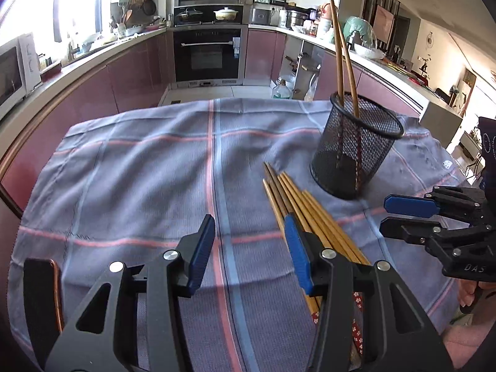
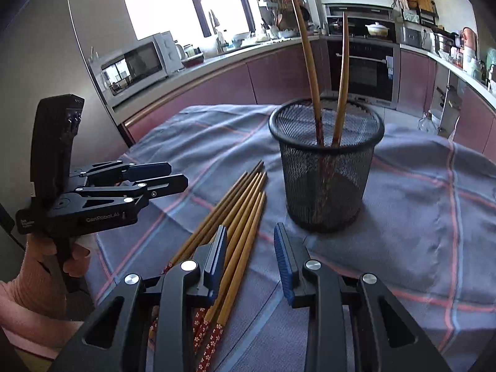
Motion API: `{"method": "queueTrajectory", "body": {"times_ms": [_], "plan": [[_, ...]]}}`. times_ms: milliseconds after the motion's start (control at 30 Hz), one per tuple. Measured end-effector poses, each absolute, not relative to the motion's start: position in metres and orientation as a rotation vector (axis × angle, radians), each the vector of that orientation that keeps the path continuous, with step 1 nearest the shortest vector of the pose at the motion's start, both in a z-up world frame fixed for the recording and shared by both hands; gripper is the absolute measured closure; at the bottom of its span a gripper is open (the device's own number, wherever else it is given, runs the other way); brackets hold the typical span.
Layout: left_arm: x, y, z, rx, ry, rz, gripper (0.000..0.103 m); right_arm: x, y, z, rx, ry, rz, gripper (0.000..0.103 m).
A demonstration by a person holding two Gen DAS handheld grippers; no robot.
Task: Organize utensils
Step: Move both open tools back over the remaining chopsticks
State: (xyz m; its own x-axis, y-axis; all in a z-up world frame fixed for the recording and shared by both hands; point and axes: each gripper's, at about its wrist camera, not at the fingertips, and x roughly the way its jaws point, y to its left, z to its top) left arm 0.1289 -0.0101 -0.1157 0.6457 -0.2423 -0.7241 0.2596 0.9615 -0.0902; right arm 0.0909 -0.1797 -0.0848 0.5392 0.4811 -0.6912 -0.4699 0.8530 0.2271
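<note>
A black mesh cup (image 1: 356,155) (image 2: 325,179) stands upright on the checked cloth with two wooden chopsticks (image 1: 338,40) (image 2: 310,62) leaning in it. Several loose chopsticks (image 1: 297,198) (image 2: 245,204) with red flowered ends lie on the cloth just in front of the cup. My left gripper (image 1: 248,248) (image 2: 176,175) is open and holds nothing; its right finger hangs over the bundle. My right gripper (image 2: 251,257) (image 1: 387,214) is open too. It hovers low over the bundle's near ends, and some sticks run under its left finger and through the gap, not pinched.
A blue-grey cloth (image 1: 139,186) (image 2: 434,217) with pink lines covers the table. A dark flat object with a copper edge (image 1: 40,294) lies at its near left corner. A hand in a pink sleeve (image 2: 37,279) holds the left gripper. Kitchen counters, a microwave (image 2: 139,62) and an oven (image 1: 207,52) stand beyond.
</note>
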Motion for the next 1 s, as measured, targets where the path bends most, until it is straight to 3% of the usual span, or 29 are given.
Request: {"method": "queueTrajectory", "body": {"times_ms": [1000], "plan": [[0.129, -0.036, -0.148, 0.026, 0.918, -0.330, 0.056, 0.088, -0.165, -0.113, -0.038, 0.901, 0.520, 0.074]]}}
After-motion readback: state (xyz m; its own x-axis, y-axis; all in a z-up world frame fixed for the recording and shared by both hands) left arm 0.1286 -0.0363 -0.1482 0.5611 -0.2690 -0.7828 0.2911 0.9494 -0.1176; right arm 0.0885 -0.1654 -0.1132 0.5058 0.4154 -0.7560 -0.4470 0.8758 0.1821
